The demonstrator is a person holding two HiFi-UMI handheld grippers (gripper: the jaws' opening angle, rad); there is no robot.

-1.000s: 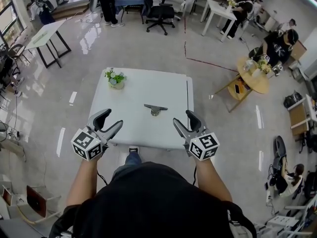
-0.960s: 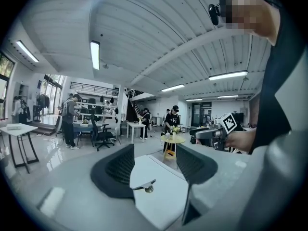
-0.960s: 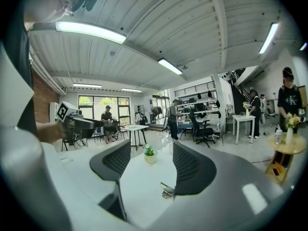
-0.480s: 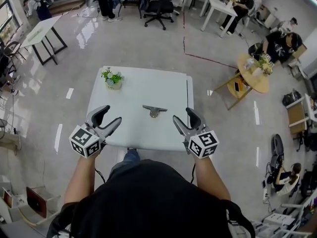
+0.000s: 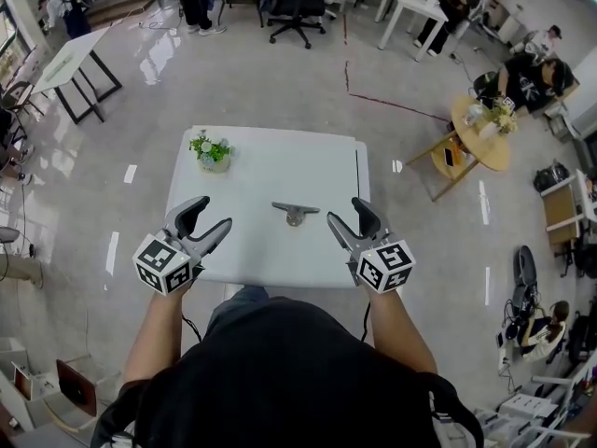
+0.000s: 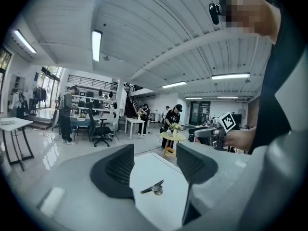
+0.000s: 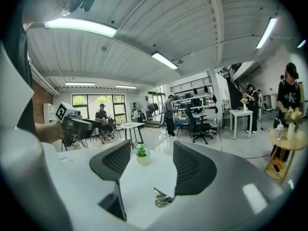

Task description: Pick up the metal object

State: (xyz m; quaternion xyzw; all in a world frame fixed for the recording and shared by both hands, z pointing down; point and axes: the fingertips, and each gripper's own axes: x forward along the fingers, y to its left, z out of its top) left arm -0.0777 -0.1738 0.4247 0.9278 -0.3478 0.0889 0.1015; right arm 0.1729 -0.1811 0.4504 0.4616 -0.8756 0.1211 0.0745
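The metal object (image 5: 295, 213), a small grey T-shaped piece, lies flat near the middle of the white table (image 5: 266, 171). The left gripper view has it as a metal object (image 6: 153, 188) between and beyond the jaws; in the right gripper view the metal object (image 7: 162, 198) is partly hidden by the right jaw. My left gripper (image 5: 206, 220) hovers over the table's near left edge, open and empty. My right gripper (image 5: 348, 221) hovers over the near right edge, also open and empty. Both point toward the table's middle, well short of the object.
A small potted plant (image 5: 211, 149) stands at the table's far left corner. Around the table is shiny floor, with an office chair (image 5: 297, 6), a white desk (image 5: 417, 7) and a round wooden table (image 5: 479, 140) with seated people farther off.
Both grippers have moved slightly forward over the table's near edge. Their jaws stay open. The metal object has not moved on the table.
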